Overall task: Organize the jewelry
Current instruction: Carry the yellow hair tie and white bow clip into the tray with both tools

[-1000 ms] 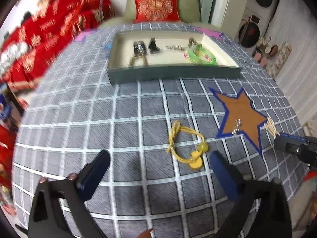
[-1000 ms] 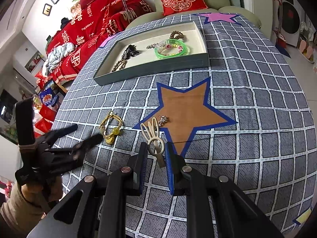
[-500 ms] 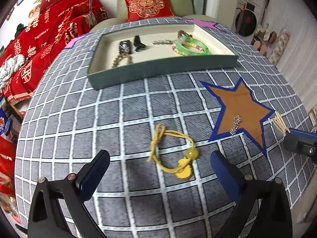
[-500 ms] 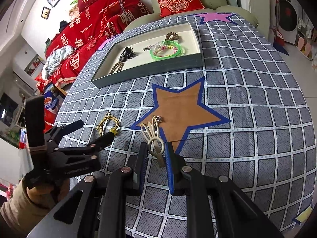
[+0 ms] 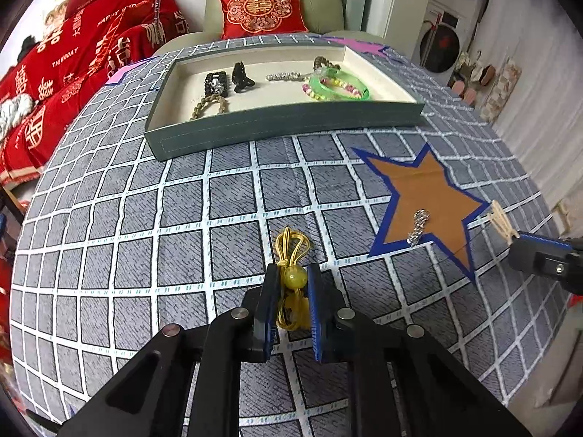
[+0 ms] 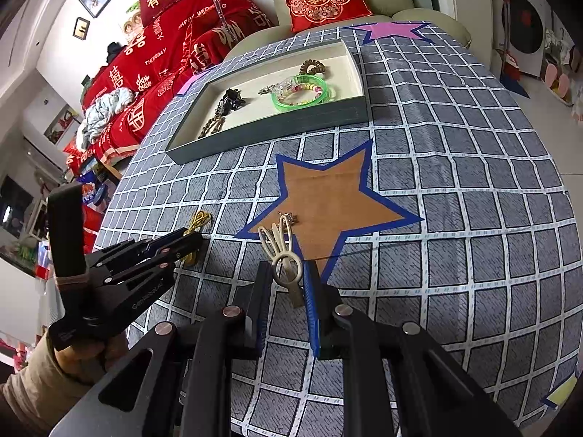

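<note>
The left gripper (image 5: 293, 278) is held low over the table, its jaws closed on a yellow cord (image 5: 291, 255). It is gripped from below by a sleeved left hand (image 6: 85, 358). The right gripper (image 6: 288, 273) is held level, its jaws clamped on a cream clip (image 6: 278, 245).

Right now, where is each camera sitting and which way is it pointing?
Left wrist: on the left gripper, looking along its fingers across the checked table toward the tray; fingers shut on the yellow cord.
Right wrist: on the right gripper, facing likewise; it holds a cream hair clip, with the left gripper and hand visible.
Both show tray, brown star, silver piece.
</note>
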The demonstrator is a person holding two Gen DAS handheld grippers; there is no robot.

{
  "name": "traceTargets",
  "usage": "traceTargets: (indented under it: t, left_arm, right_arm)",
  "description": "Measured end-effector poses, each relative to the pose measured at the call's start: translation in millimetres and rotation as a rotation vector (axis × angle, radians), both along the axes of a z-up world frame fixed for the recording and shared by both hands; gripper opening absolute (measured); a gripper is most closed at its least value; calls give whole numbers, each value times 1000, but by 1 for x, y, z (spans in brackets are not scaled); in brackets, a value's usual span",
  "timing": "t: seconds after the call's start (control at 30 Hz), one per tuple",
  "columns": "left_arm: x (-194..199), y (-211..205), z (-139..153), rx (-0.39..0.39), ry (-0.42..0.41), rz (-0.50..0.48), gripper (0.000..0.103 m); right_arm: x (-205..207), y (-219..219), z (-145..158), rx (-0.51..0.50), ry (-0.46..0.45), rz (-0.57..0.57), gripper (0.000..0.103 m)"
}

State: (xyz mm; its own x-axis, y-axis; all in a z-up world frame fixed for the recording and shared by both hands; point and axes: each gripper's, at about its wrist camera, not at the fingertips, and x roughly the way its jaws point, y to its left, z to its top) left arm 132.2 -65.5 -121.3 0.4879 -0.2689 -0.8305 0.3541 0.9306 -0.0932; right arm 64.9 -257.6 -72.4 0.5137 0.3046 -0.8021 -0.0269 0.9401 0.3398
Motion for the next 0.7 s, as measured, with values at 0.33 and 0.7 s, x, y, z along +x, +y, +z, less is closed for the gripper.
traceTargets:
  t: [0.33,0.7]
  left_arm:
    - [-11,19,44,-41,-45,13,23]
    - [-1,21,73,-48,-96,14,23]
  right_arm:
    - [4,1,9,4,-17,1,19]
    - [22,6,33,-5,-55,10,19]
